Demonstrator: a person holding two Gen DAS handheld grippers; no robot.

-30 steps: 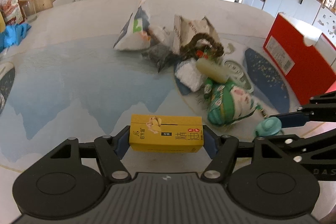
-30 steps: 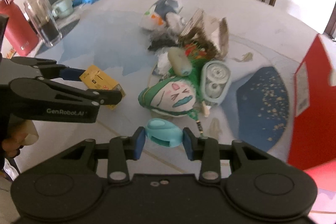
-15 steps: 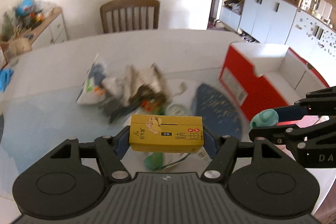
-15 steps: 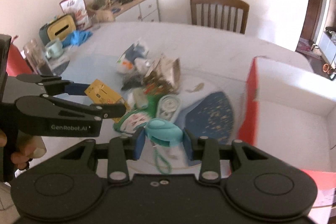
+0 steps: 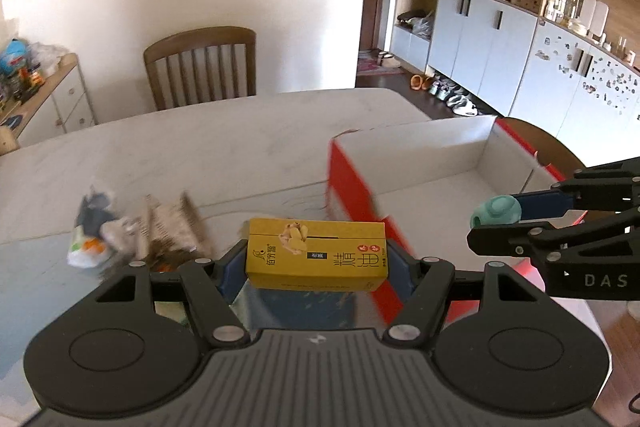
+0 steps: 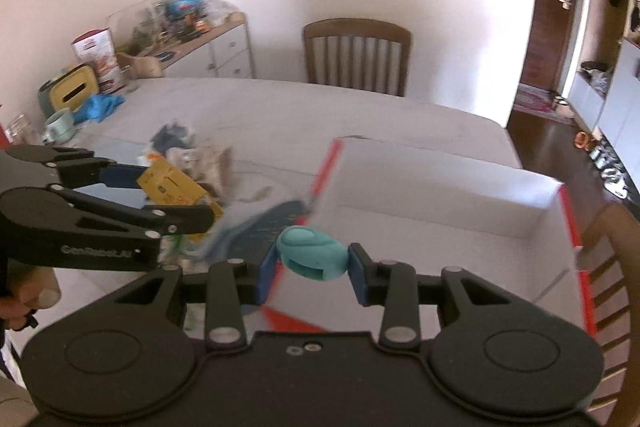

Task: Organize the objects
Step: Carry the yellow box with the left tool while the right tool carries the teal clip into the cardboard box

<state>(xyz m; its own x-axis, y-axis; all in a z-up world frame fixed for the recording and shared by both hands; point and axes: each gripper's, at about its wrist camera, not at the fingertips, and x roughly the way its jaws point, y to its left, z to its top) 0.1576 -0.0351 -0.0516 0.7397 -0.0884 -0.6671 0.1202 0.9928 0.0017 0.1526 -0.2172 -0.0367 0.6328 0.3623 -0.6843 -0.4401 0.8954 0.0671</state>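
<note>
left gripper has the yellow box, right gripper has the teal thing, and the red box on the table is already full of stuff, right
Not quite. The red box is empty, as the right wrist view shows. The left gripper does hold the yellow box, and the right gripper the teal thing.

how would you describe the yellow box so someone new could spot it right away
Start at the big red box with the white inside on the table. Just left of it, the left gripper holds the yellow box in the air. It is the only yellow carton, printed with dark characters.
</note>
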